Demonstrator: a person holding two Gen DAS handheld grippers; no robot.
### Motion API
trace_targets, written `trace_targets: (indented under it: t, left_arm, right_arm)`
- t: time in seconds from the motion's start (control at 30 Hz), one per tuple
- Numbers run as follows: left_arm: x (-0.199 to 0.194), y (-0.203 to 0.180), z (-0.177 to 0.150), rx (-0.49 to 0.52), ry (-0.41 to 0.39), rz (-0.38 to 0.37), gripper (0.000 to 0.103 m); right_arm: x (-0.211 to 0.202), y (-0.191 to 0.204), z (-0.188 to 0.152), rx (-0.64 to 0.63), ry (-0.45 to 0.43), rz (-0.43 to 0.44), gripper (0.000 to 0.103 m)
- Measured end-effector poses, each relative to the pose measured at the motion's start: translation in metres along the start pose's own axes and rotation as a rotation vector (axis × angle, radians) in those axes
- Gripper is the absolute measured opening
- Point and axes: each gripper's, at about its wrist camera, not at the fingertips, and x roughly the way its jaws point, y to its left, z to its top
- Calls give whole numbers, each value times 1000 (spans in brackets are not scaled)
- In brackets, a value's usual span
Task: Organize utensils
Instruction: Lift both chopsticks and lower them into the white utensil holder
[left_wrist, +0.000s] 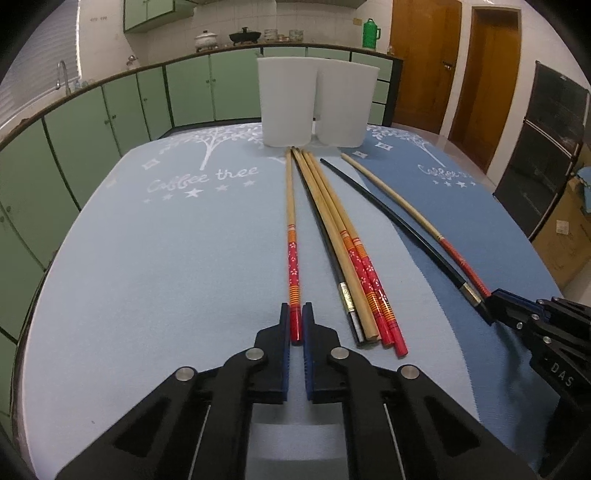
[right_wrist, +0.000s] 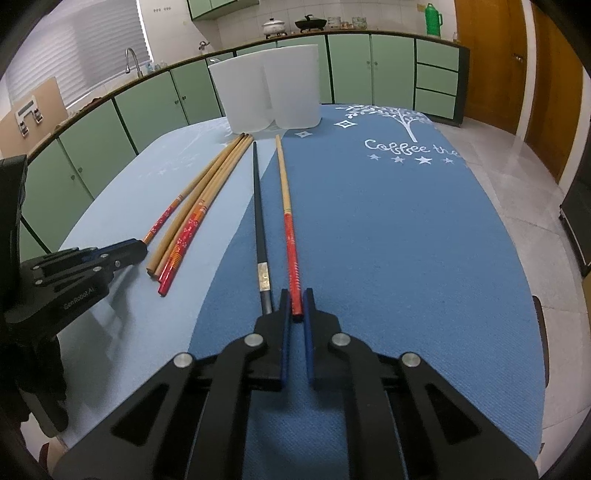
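Left gripper (left_wrist: 296, 325) first: my jaws are squeezed in tight on the red end of 1 chopstick (left_wrist: 291, 236), pads pressing it from both sides. It's the loner lying a bit left of the bunch, tip pointing away at the cups.

Right gripper (right_wrist: 296, 309) is the same deal, pinched shut on the red end of another stick (right_wrist: 288, 218), the rightmost one on the table. A black chopstick (right_wrist: 258, 221) lies just beside it on the left, its butt touching or slipping under my left finger, can't tell which. It isn't between the pads.

Between my 2 hands sits the bunch (left_wrist: 343, 243): in the left view I count 1 black stick, 1 plain wood one and 2 with red flower-print ends, all packed together and fanning out a little toward me. Their far tips crowd together near the cups.

The 2 white cups (left_wrist: 286, 103) stand side by side, touching or nearly so, at the far edge of the table, just past the stick tips.

Everything lies on 2 mats: a light blue mat (left_wrist: 155, 266) under the left gripper and the bunch, a darker blue mat (right_wrist: 388, 229) under the right one. Both carry a white tree print with "Coffee tree" lettering.

Green cabinets (left_wrist: 110, 122) run along the back.
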Motion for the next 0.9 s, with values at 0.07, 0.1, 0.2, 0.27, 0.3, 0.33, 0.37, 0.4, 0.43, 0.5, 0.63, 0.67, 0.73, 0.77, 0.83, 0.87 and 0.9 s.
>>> trace_targets:
  t: [0.07,0.1,0.2,0.27,0.3,0.33,0.37,0.4,0.43,0.5,0.63,0.67,0.73,0.77,0.83,0.87,0.9]
  left_arm:
    - [-3,1,1,-8,-6,-9,6]
    - [-7,2,1,-11,-12,-12,6]
    - [-25,6,6,-8,-44,-5,6]
    - [-40,9,12,-9,-72,-7,6]
    - [-49,10,15,-6,-88,-5,6]
    - [-59,11,20,0,-111,-2,6]
    - [-66,11,24,3,-128,-2,6]
    - [-74,12,28,4,-147,-4,6]
    - [-81,12,33,6,-164,-5,6]
    - [-95,12,45,13,-205,-11,6]
    - [-117,13,72,29,-236,-39,6]
    - [-120,13,77,34,-246,-41,6]
    - [-127,14,86,46,-256,-42,6]
    - [-127,15,90,49,-254,-49,6]
    - [-123,16,90,43,-242,-58,6]
    - [-118,17,88,40,-237,-58,6]
    - [-112,19,84,34,-228,-58,6]
  right_arm:
    - [-2,0,1,8,-1,13,5]
    - [-4,1,3,11,-3,21,5]
    - [-16,4,10,-1,-37,28,5]
    - [-26,5,17,-8,-67,31,5]
    - [-32,6,22,-10,-83,33,5]
    - [-41,7,29,-15,-107,34,5]
    - [-46,7,33,-21,-123,34,5]
    - [-53,8,39,-26,-141,33,5]
    - [-60,9,45,-31,-158,34,5]
    - [-70,10,56,-39,-187,39,5]
    - [-96,10,88,-65,-247,35,5]
    - [-102,10,98,-69,-265,37,5]
    - [-112,6,114,-69,-289,48,5]
    - [-113,5,121,-66,-292,49,5]
    - [-114,3,128,-61,-287,46,5]
    - [-114,3,128,-59,-286,37,5]
    - [-114,3,126,-59,-286,30,5]
